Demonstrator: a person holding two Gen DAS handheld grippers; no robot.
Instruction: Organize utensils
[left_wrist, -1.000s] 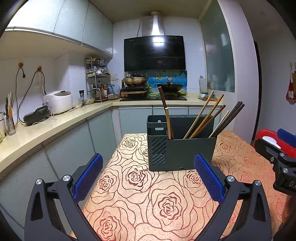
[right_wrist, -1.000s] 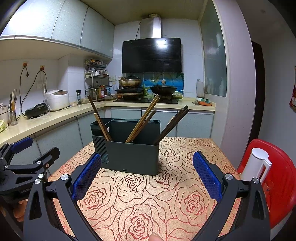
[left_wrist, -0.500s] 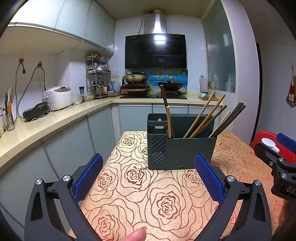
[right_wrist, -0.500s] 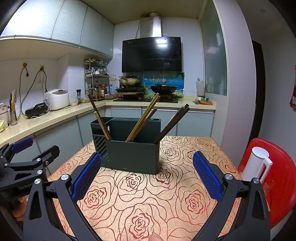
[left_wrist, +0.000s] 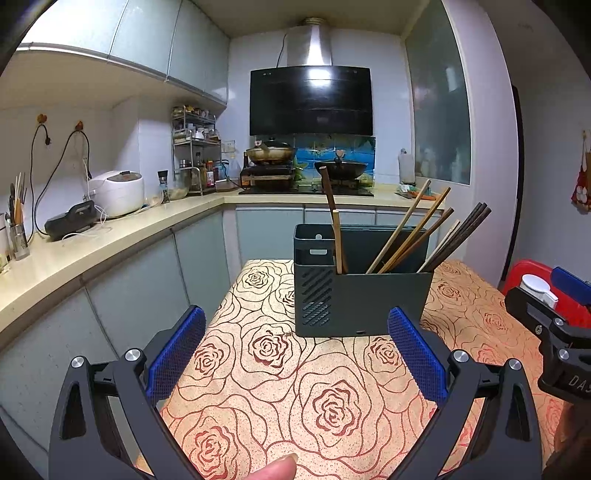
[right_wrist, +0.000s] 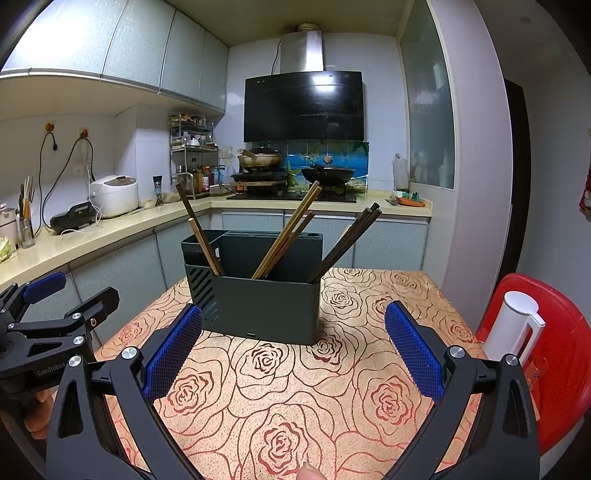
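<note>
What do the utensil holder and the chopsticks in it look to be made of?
The holder looks like matte dark grey-green moulded plastic, judging by its slotted vents and even, dull surface. The chopsticks look like wood or bamboo: some pale tan, others dark brown with a slight sheen, perhaps lacquered.

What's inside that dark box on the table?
The dark box holds chopsticks leaning out: two at its left end, a light wooden bunch in the middle, and dark ones at the right. Its walls hide their lower ends and the bottom.
</note>
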